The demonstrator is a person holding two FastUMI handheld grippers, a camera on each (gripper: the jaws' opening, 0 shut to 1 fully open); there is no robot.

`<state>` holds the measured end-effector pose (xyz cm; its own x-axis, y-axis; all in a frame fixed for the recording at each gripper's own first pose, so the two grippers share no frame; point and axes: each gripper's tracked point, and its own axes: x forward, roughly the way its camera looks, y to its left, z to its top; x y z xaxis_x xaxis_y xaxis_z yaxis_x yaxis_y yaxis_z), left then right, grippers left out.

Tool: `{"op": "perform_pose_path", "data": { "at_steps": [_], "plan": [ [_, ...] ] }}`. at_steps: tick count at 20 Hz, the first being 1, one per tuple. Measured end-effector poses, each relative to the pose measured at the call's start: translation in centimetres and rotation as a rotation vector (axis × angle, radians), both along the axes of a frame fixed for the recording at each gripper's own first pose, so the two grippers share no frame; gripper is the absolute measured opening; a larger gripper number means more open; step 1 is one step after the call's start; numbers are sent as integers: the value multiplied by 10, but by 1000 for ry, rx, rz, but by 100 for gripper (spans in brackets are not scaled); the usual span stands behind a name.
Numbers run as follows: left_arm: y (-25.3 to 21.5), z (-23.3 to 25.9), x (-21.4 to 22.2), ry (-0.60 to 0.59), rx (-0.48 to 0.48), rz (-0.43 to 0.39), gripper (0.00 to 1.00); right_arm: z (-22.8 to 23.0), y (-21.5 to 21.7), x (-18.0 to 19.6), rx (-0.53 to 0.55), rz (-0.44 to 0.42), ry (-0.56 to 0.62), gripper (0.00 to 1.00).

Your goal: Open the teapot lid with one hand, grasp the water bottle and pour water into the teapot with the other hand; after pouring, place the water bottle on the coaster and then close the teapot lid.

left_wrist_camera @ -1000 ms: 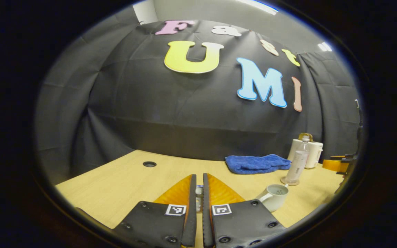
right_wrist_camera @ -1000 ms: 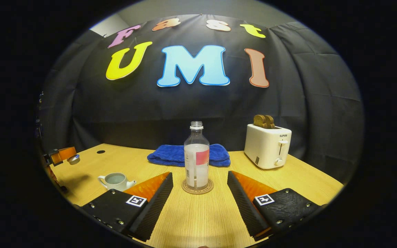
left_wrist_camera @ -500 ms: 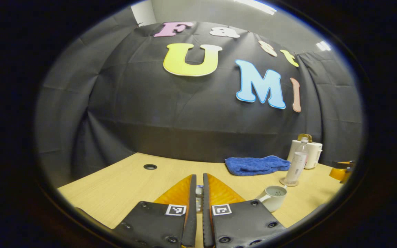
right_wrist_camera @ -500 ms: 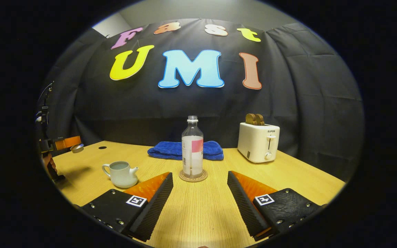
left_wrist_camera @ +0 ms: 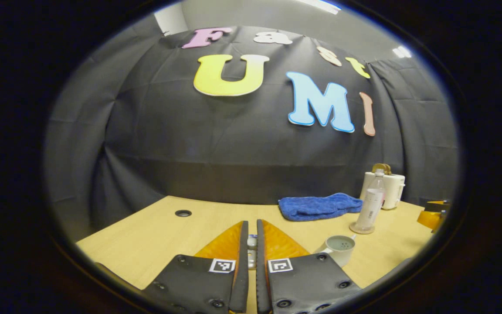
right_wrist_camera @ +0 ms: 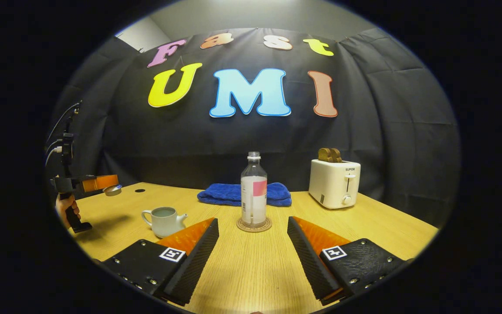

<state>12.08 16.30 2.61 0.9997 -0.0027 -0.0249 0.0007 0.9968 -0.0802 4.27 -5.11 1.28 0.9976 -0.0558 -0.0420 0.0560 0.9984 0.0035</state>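
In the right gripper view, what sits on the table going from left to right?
Teapot → water bottle on its coaster → toaster. The blue towel lies behind the bottle, so its place in the order is unclear.

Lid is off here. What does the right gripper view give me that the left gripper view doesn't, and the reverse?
Right gripper view: the right gripper open and facing the bottle, plus a hand holding the left gripper with the lid at its tips.
Left gripper view: a look down into the open teapot and its strainer holes.
Both: the teapot, the bottle upright on the coaster, the towel, the toaster and the table.
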Motion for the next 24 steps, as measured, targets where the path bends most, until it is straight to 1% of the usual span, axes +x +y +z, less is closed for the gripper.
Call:
{"op": "perform_pose_path", "data": {
  "at_steps": [3,6,10,15,19,24],
  "plan": [
    [-36,14,9,-26,17,-53,13,-1,0,0,-10,0,2,98],
    [-82,16,19,-17,27,-128,14,-2,1,0,-15,1,5,98],
    [-127,13,33,0,60,-191,14,1,-2,-2,-16,-7,-3,98],
    [-155,-12,45,61,79,-215,14,2,4,-2,3,16,-6,98],
    [-162,-25,49,93,67,-218,14,4,8,-3,10,31,-11,98],
    [-164,-28,47,94,88,-207,14,3,7,-3,25,31,-9,98]
  ]
}}
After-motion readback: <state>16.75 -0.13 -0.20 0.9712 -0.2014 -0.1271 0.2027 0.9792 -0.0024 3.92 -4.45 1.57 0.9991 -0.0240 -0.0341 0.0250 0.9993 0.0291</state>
